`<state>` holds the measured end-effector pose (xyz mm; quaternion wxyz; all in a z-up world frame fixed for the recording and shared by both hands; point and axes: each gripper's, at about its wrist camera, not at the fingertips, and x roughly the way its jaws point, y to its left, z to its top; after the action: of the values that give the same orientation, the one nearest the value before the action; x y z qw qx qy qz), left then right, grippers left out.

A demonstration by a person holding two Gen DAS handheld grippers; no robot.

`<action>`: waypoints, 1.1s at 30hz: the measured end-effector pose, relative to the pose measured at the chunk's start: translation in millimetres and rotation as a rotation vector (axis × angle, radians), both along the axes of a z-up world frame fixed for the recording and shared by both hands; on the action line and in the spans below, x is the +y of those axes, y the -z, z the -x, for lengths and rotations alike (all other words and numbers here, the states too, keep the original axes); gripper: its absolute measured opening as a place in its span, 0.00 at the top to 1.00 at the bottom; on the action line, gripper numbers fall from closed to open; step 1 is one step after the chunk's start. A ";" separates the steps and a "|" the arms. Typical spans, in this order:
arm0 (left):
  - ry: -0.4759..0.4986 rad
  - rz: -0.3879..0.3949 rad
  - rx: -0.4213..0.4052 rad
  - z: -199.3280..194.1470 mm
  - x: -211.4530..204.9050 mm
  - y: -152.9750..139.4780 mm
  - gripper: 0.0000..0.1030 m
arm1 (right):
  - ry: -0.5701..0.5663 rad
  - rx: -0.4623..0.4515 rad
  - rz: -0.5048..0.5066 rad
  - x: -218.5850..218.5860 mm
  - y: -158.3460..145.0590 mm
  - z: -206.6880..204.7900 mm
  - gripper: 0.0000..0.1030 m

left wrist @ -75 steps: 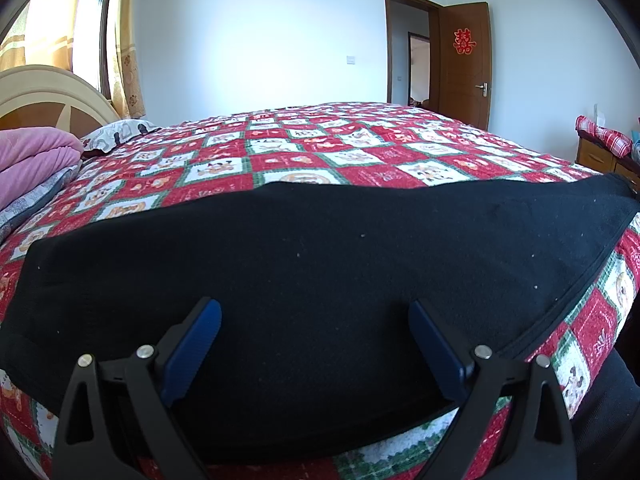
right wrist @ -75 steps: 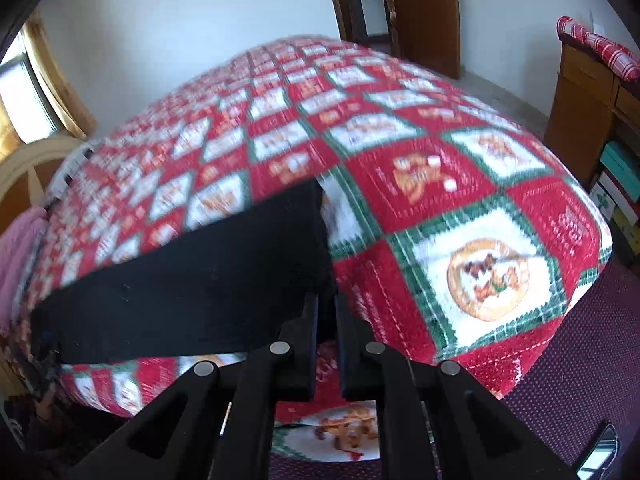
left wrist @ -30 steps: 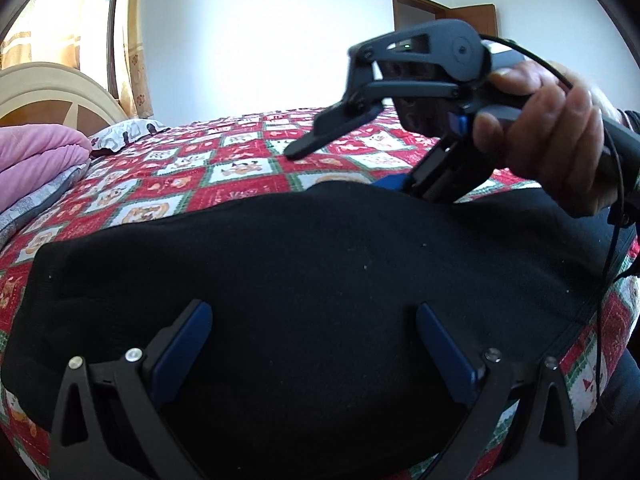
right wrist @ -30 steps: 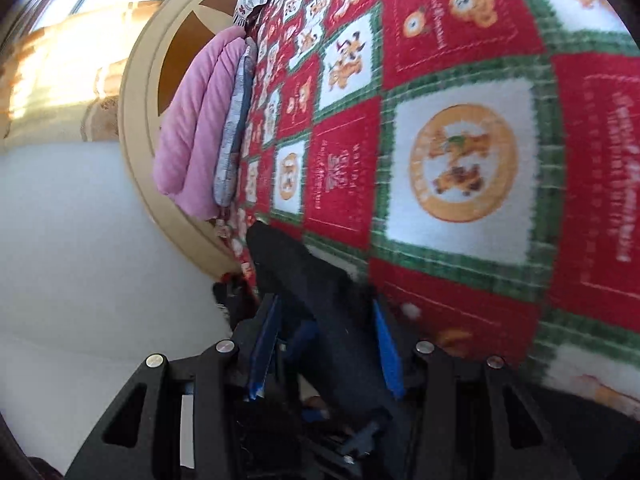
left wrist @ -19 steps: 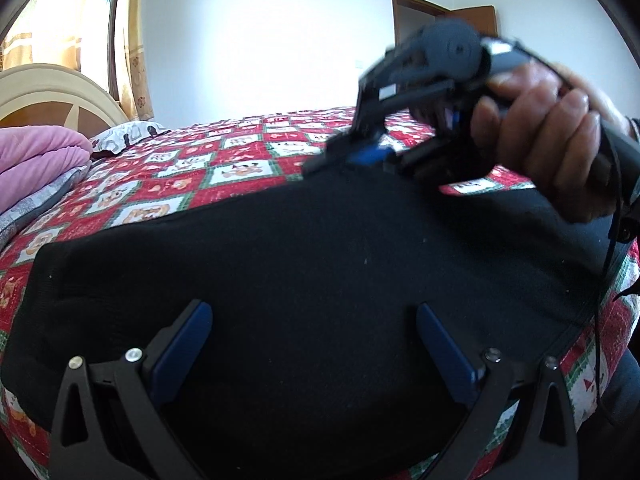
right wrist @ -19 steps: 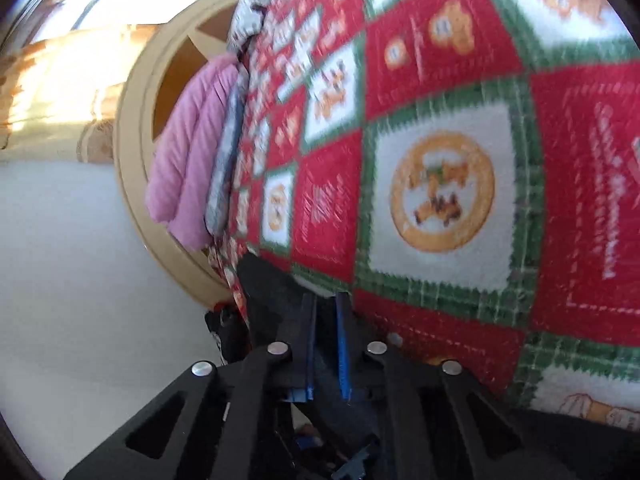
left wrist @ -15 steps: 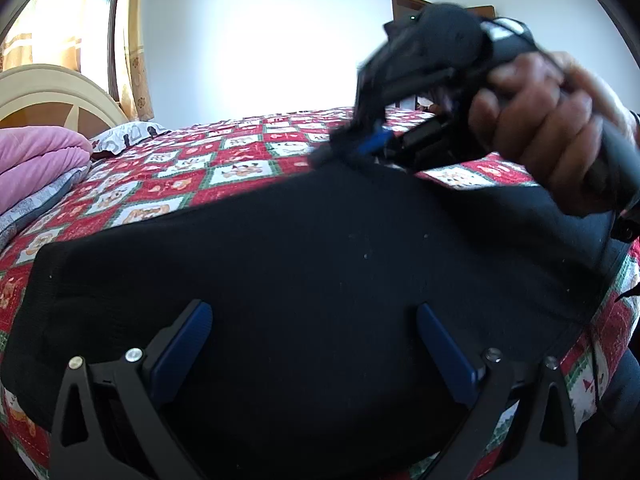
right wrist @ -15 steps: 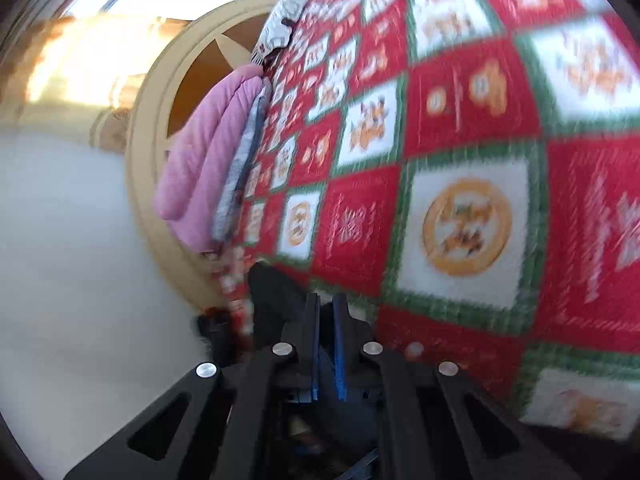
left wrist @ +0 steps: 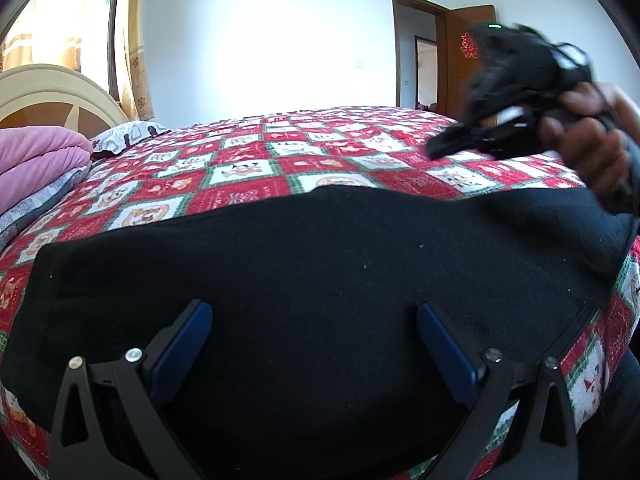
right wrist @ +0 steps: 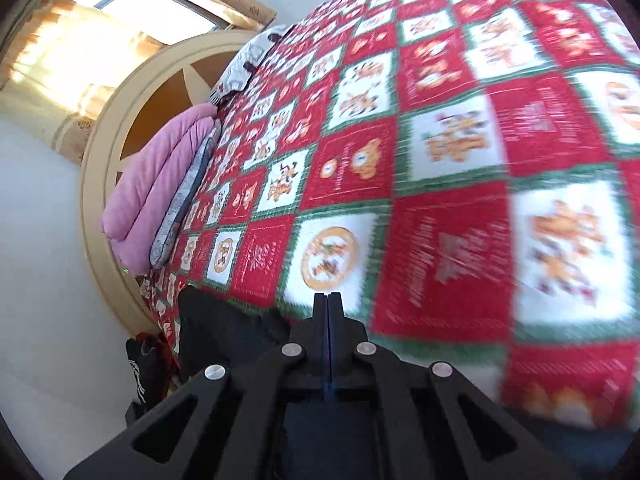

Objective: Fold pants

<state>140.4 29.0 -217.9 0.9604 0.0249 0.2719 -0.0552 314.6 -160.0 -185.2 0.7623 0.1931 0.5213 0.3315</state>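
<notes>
The black pants [left wrist: 312, 264] lie flat along the near edge of a bed with a red, green and white patchwork quilt [left wrist: 288, 160]. My left gripper [left wrist: 312, 320] is open, its blue pads [left wrist: 184, 340] spread wide just above the pants, holding nothing. My right gripper [left wrist: 436, 148] shows blurred in the left wrist view, held in a hand above the quilt past the pants' far right edge. In the right wrist view its jaws [right wrist: 327, 300] are pressed together with nothing between them, and a strip of the pants [right wrist: 224, 332] lies below left of them.
A pink folded blanket [left wrist: 36, 164] and a grey pillow [left wrist: 124, 136] lie at the head of the bed by a cream headboard [right wrist: 120, 152]. A brown door [left wrist: 468, 52] stands open at the far right. A window with curtains [left wrist: 100, 24] is at the left.
My right gripper shut over the pants' far edge, then lifted off to the right and now hangs above the quilt, empty. The left gripper has stayed open and still.
</notes>
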 end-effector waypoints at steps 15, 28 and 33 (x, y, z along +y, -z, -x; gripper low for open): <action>-0.045 0.044 0.088 -0.4 -1.5 -14.0 0.00 | 0.444 -0.167 0.101 -267.2 -41.6 152.7 0.34; 0.055 0.094 0.133 -18.3 -51.5 -17.8 0.00 | 1.104 -0.248 -0.108 -478.9 -40.8 281.7 0.33; 0.043 0.067 0.118 -17.4 -54.6 -15.8 0.00 | 1.059 -0.257 -0.115 -479.0 -33.1 275.4 0.33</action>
<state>157.8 -25.6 -202.0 0.9416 -0.0048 0.3255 -0.0861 39.3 -638.9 -152.0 0.8707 0.4285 0.2364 -0.0487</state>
